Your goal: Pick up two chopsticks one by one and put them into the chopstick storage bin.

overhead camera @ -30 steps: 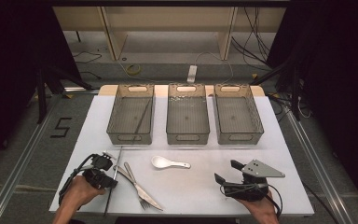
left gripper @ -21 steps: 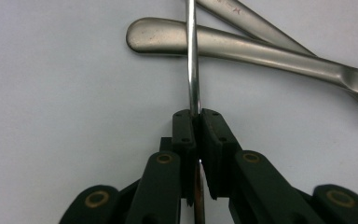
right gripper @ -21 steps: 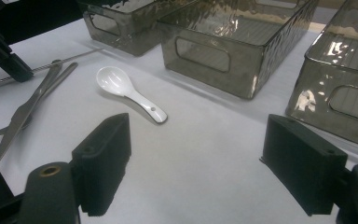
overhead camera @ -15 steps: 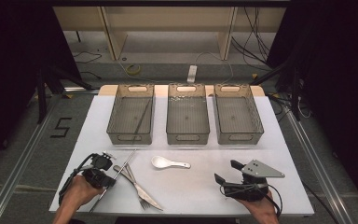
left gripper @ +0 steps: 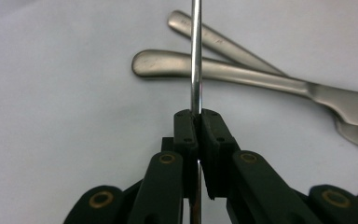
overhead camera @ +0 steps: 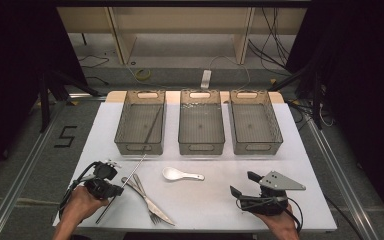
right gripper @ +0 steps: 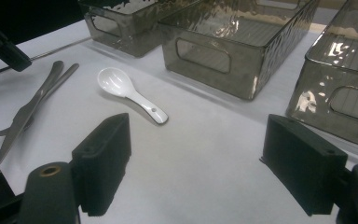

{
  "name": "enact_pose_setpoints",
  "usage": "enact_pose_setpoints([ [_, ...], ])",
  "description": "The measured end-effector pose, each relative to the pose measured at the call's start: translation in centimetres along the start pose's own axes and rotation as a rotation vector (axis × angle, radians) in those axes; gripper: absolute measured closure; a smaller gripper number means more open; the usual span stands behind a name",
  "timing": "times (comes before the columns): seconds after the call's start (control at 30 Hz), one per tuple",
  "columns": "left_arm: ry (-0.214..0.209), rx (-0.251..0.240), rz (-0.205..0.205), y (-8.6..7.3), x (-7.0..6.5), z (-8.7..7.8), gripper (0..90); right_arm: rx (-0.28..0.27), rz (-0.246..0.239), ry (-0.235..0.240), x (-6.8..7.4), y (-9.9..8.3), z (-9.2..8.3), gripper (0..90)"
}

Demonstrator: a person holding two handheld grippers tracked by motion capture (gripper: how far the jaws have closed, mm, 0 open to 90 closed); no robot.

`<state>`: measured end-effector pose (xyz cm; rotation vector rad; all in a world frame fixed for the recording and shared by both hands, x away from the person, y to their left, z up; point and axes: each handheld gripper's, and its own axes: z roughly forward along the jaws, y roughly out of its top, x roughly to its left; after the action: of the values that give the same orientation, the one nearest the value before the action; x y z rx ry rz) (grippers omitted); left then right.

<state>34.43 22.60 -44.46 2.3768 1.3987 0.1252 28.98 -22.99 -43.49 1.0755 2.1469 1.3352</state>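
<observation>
A thin metal chopstick (overhead camera: 135, 169) lies slanted on the white table at the front left, and my left gripper (overhead camera: 115, 189) is shut on it. In the left gripper view the jaws pinch the chopstick (left gripper: 196, 56) between them at my left gripper (left gripper: 197, 116). Just right of it a knife (overhead camera: 152, 205) and a fork (overhead camera: 141, 189) lie crossed, their handles at the knife (left gripper: 242, 78) and the fork (left gripper: 214, 39). A white ceramic spoon (overhead camera: 180, 175) rests mid-table. My right gripper (overhead camera: 241, 183) stands open at the front right, with bare table between its pads at my right gripper (right gripper: 200, 154).
Three smoky clear bins stand in a row at the back: the left bin (overhead camera: 124, 131) holds another chopstick (overhead camera: 152, 125); the middle bin (overhead camera: 201, 148) and the right bin (overhead camera: 256, 147) look empty. The spoon (right gripper: 126, 91) lies ahead of my right gripper.
My left gripper's jaws have closed on the chopstick. The chopstick's far end has swung to the right, so it now lies more slanted. The right gripper has not moved.
</observation>
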Motion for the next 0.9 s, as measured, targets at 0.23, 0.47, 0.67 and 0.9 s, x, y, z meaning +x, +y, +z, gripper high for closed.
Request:
enact_pose_setpoints([
  [0.23, -0.053, -0.074, 0.013, 0.4, -0.3, -1.2, 84.9, 0.000, 0.001, -0.001, 0.0, 0.0, 0.0, 24.2],
  [0.47, -0.113, -0.156, 0.038, 1.4, -0.7, -2.0, 84.9, 0.004, 0.001, 0.001, 0.0, 0.0, 0.0, 24.2],
  [0.67, -0.113, -0.192, 0.038, 3.0, -0.1, -2.7, 84.9, 0.000, 0.005, -0.004, -0.1, -0.1, 0.0, 24.2],
  [0.9, -0.102, -0.239, 0.037, 5.3, 0.8, -3.5, 84.9, -0.002, 0.009, -0.007, -0.1, -0.1, 0.0, 24.2],
])
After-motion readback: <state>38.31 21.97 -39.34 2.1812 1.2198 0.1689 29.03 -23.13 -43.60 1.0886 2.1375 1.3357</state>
